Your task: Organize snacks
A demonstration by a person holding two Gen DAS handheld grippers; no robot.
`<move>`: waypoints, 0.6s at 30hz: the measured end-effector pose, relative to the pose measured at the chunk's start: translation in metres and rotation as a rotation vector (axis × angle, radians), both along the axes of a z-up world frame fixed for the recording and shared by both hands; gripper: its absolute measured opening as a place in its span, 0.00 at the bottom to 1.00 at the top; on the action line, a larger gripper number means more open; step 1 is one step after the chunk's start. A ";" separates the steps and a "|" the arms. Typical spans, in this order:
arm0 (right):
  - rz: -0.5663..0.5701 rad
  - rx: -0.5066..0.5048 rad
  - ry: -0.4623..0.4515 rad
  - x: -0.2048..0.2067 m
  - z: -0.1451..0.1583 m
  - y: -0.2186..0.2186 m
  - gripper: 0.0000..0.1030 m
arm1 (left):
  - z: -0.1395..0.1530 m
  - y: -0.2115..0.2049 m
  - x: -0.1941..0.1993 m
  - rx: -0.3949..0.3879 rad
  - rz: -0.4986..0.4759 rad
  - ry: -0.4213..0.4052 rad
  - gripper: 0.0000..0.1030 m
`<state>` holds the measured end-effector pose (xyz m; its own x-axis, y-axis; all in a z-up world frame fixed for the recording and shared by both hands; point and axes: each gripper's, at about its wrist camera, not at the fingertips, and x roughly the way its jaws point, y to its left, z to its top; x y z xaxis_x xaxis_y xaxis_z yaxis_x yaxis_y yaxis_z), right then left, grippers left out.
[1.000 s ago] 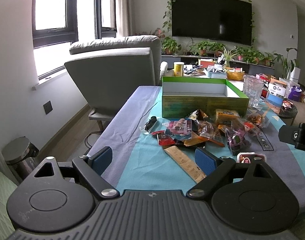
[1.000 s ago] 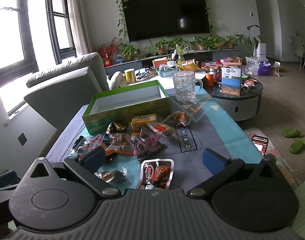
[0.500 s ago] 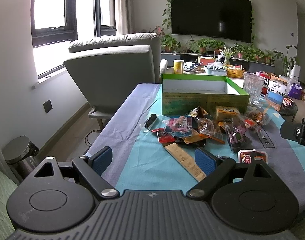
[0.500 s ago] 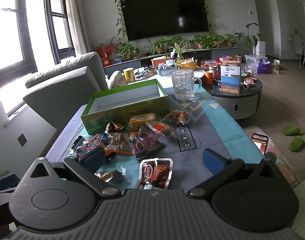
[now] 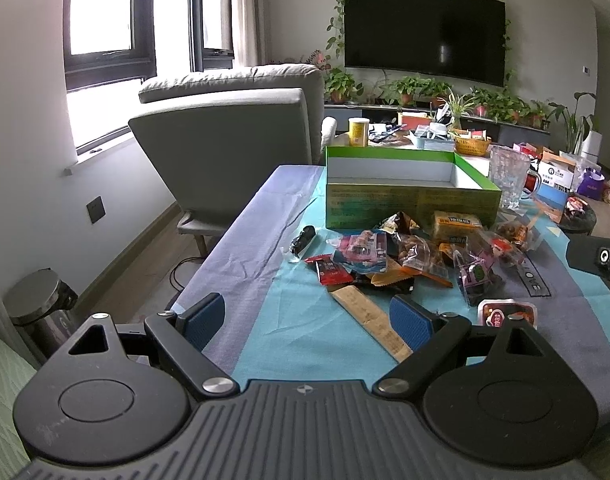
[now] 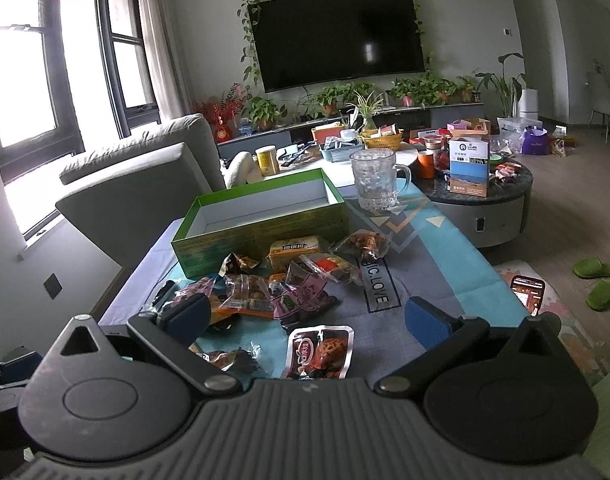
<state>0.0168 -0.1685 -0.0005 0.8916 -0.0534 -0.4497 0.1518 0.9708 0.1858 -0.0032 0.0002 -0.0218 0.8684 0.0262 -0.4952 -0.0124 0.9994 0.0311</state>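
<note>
Left gripper [image 5: 307, 316] lower centre, fingers apart, grasping nothing. Right gripper [image 6: 305, 318] same, released. Snack pile [image 6: 289, 284] mid-frame, before green box [image 6: 261, 222].

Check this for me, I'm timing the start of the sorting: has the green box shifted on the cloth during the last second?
No. The green box sits as before, just left of the glass mug, snack packets along its front wall.

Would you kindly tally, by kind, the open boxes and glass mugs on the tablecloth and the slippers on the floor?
Green box: 1
Glass mug: 1
Green slippers: 2
Total: 4
</note>
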 end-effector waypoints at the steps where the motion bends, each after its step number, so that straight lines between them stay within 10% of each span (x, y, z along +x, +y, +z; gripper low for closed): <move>1: -0.001 -0.001 0.000 0.000 0.000 0.000 0.45 | 0.000 0.000 0.000 0.002 -0.001 0.001 0.87; 18: -0.017 -0.016 0.017 0.021 -0.009 -0.005 0.45 | -0.016 -0.006 0.027 0.012 0.007 0.067 0.86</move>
